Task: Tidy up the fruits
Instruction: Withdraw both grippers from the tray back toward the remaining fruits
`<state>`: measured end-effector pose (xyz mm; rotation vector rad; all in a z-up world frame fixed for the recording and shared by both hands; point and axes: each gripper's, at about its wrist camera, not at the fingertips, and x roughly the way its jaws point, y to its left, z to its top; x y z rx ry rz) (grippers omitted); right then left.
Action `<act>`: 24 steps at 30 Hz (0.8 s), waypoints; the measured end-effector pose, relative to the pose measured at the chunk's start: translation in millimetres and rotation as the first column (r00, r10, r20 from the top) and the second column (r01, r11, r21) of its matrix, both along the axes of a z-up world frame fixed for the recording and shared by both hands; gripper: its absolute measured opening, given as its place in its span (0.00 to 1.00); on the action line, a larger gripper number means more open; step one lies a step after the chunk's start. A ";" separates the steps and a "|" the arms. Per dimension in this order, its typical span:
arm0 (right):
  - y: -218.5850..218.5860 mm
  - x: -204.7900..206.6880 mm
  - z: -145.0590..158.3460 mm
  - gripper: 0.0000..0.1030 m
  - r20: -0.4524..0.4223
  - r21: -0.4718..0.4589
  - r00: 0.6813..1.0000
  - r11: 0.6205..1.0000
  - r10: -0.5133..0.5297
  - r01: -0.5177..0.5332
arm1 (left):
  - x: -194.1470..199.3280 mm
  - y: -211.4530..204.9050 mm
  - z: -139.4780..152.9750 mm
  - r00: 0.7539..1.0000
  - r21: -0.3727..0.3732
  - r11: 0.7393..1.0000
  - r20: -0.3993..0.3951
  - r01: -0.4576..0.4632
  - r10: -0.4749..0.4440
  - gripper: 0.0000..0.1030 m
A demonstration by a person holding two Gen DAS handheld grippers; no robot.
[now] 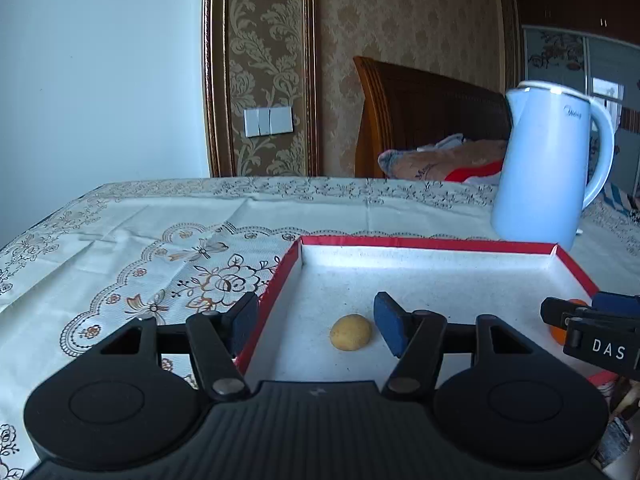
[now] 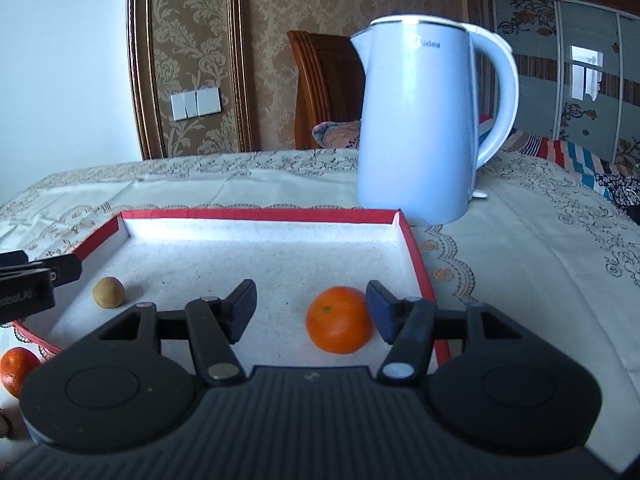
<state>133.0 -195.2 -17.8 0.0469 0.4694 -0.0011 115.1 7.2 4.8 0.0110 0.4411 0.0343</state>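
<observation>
1. Your left gripper (image 1: 316,322) hovers over the near left corner of the red-rimmed tray (image 1: 428,243). Its jaws stand partly apart and grip nothing.
2. The small tan fruit (image 1: 351,331) lies on the tray's white floor between your left gripper's blue pads (image 1: 390,322), closer to the right one, and neither pad presses on it. Your left pad hangs over the tray's left wall.
3. Your right gripper (image 2: 311,307) is over the near right part of the same tray, jaws partly apart.
4. The orange (image 2: 339,319) rests on the tray floor between those jaws, just beside the right pad (image 2: 378,312) and well clear of the left one. You cannot tell from this view whether the right pad touches it; it is not clamped.
5. A second orange (image 2: 16,369) sits outside the tray, on the patterned tablecloth (image 2: 540,264) at the near left edge of your right camera's view.
6. The pale blue electric kettle (image 2: 420,120) stands upright on the cloth, just beyond the tray's far right corner.
7. The two fruits in the tray lie well apart, tan one left, orange right.
</observation>
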 end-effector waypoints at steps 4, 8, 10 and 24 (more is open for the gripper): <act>0.4 -9.9 0.8 0.57 0.022 -0.004 1.000 1.000 0.000 0.000 | -12.0 6.3 -0.5 1.000 -0.014 1.000 0.018 0.006 -0.005 0.61; -0.9 -20.6 2.2 0.57 0.032 0.007 0.999 1.000 0.002 -0.002 | -26.7 9.9 0.1 1.000 -0.008 1.000 0.022 0.017 -0.017 0.61; -3.5 -29.4 3.1 0.57 0.041 0.022 0.999 1.000 0.004 -0.005 | -37.1 16.0 1.9 0.999 -0.019 0.999 0.022 0.031 -0.031 0.61; -13.0 -112.5 3.6 0.60 0.090 0.054 0.996 0.999 -0.004 -0.001 | -109.9 64.0 2.8 1.000 -0.055 0.998 0.009 0.022 -0.021 0.69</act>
